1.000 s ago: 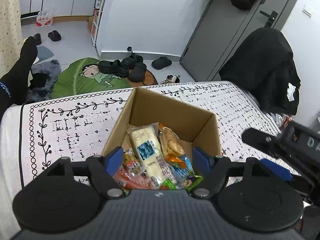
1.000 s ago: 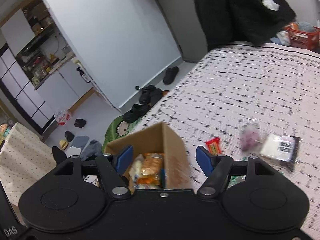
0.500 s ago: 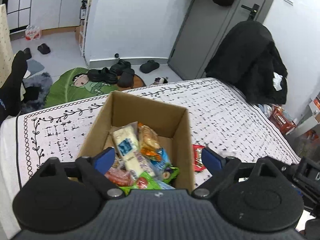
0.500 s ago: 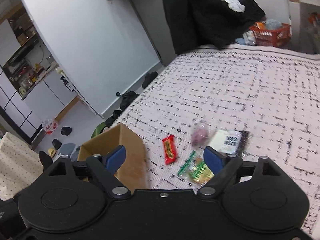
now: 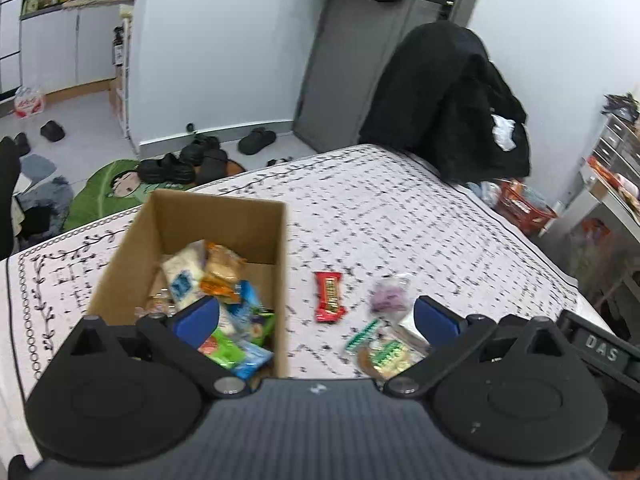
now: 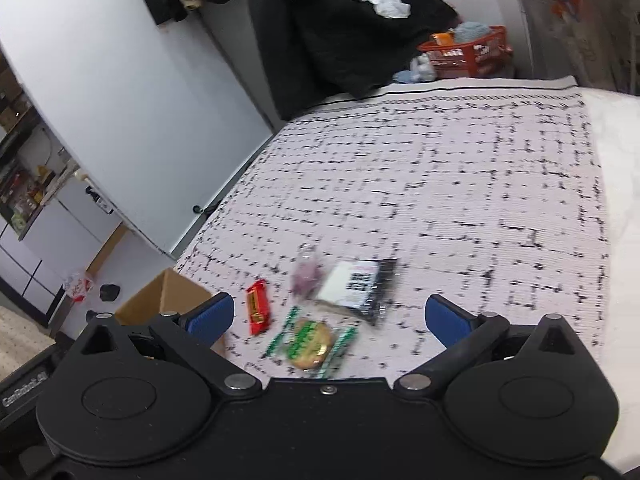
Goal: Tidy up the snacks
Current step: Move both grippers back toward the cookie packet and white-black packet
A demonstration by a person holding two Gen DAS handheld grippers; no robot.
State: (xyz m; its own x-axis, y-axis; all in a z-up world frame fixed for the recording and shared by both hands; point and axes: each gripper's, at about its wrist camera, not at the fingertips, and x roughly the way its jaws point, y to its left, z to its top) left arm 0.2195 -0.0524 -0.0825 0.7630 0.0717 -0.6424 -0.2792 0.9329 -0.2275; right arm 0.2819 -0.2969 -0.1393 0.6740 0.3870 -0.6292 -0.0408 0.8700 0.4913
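Observation:
An open cardboard box [image 5: 224,216] on the bed holds several snack packets [image 5: 216,280]; its corner shows in the right wrist view [image 6: 168,292]. To its right lie a red bar [image 5: 329,296] [image 6: 257,312], a purple packet [image 5: 388,294] [image 6: 306,276], a green-and-clear cookie packet [image 5: 380,350] [image 6: 312,342] and a white-and-black packet [image 6: 358,286]. My left gripper [image 5: 316,316] is open and empty, above the box's right wall. My right gripper [image 6: 328,318] is open and empty, just above the loose snacks.
The patterned bedspread [image 6: 460,184] stretches far right. A black coat [image 5: 448,104] hangs over a chair at the bed's far edge, an orange basket [image 6: 468,52] beside it. Shoes [image 5: 180,164] and a green mat [image 5: 108,192] lie on the floor.
Both grippers have swung right, away from the box and toward the loose snacks. Both jaws have opened wider. Nothing was picked up.

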